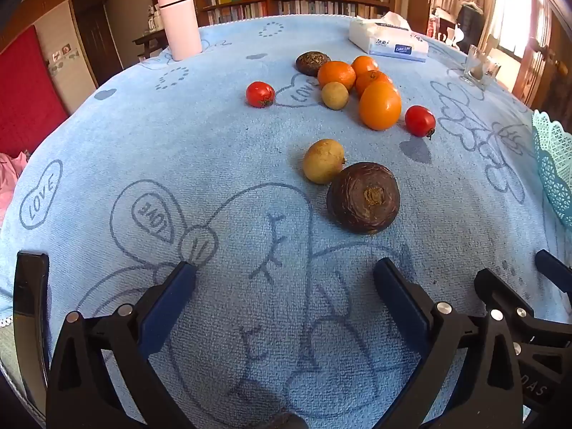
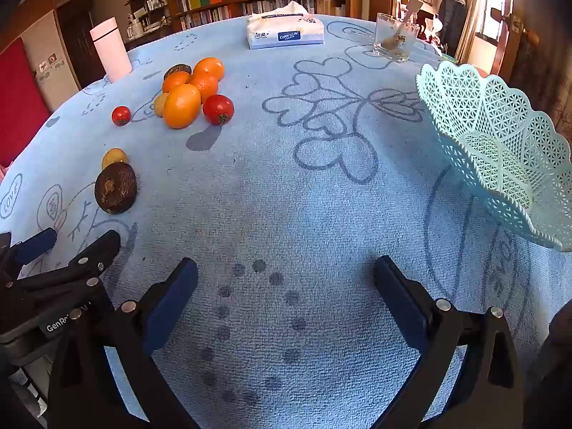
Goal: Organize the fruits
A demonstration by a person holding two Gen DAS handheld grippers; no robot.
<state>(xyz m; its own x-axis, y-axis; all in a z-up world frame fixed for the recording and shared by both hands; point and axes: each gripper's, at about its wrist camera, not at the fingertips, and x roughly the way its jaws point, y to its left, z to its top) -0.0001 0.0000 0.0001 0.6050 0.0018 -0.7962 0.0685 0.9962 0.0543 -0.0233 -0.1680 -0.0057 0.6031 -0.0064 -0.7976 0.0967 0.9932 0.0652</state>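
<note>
Fruits lie on a blue towel-covered table (image 1: 178, 150). Nearest my open, empty left gripper (image 1: 284, 275) are a dark brown round fruit (image 1: 363, 197) and a yellow-brown one (image 1: 323, 161) touching it. Farther back are a large orange fruit (image 1: 379, 105), several mandarins (image 1: 336, 75), two red tomatoes (image 1: 260, 94) (image 1: 419, 121), another small yellow-brown fruit (image 1: 334, 95) and another dark fruit (image 1: 312, 63). My right gripper (image 2: 285, 271) is open and empty over bare cloth. A light blue lattice basket (image 2: 500, 150) stands to its right; its rim shows in the left wrist view (image 1: 554, 164).
A pink tumbler (image 1: 180, 21) stands at the back left. A tissue pack (image 1: 388, 41) and a glass (image 1: 479, 68) stand at the back right. The left gripper's body shows at the lower left of the right wrist view (image 2: 64, 275). Bookshelves lie beyond the table.
</note>
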